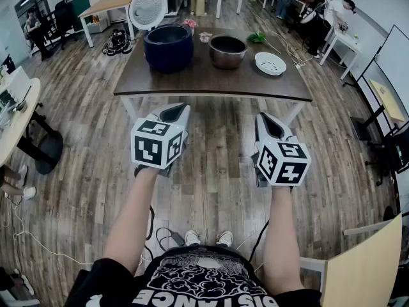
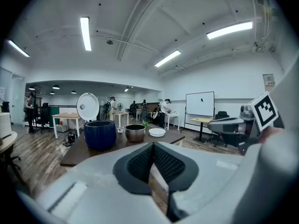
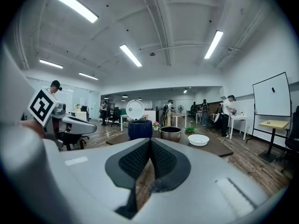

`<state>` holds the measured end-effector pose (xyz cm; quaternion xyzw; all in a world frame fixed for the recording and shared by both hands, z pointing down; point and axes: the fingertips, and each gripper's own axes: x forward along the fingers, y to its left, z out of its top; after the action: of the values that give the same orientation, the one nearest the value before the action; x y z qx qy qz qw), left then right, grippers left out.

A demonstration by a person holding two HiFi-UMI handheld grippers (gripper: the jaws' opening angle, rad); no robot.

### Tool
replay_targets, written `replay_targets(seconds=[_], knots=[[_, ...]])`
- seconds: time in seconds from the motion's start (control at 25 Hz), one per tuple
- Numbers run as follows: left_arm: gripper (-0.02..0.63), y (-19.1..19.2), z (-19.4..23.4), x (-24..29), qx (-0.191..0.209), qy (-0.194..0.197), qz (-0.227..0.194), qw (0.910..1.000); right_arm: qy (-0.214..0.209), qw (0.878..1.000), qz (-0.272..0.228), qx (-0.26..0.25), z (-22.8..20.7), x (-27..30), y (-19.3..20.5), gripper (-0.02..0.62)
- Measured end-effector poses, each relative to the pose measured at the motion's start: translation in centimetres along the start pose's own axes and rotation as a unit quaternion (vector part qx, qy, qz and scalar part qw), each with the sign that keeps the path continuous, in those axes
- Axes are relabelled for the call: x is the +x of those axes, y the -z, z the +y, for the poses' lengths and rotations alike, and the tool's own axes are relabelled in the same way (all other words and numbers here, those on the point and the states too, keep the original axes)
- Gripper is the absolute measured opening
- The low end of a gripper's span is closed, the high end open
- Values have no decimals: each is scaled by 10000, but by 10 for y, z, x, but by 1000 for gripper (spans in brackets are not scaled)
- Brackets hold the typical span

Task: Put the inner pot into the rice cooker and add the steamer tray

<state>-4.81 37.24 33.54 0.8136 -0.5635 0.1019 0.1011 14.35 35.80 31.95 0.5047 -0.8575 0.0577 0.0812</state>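
Open-plan office, brown table (image 1: 137, 77) ahead. Inner pot (image 1: 228, 50) sits just right of the navy rice cooker (image 1: 168, 47), with the white steamer tray (image 1: 270, 62) further right. Pot looks metal, rigid, probably slick: pinch its rim. Tray looks light and stiff: same. Left gripper (image 1: 174, 112) and right gripper (image 1: 269, 123) are both fully closed and empty, well short of the cooker.

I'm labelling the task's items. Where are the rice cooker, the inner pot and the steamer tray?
Rice cooker (image 1: 168, 54): head view, front of its blue wall.
Inner pot (image 1: 228, 57): head view, front of its metal wall.
Steamer tray (image 1: 270, 63): head view, its perforated middle.
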Motion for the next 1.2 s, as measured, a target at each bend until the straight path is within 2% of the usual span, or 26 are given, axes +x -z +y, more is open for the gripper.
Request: replay_targets(seconds=[0.56,0.96,1.2], knots=[[3,2,19,1,-34,321,-77,9994,196,9998,32,-60,23,9,-1,22],[66,-2,22,21,-37,371,-86,9993,202,9998,48,27,12,21,0,67],[107,-4,16,44,-106,353,-99,9993,164,9997,99,126,-11,32,9,123]])
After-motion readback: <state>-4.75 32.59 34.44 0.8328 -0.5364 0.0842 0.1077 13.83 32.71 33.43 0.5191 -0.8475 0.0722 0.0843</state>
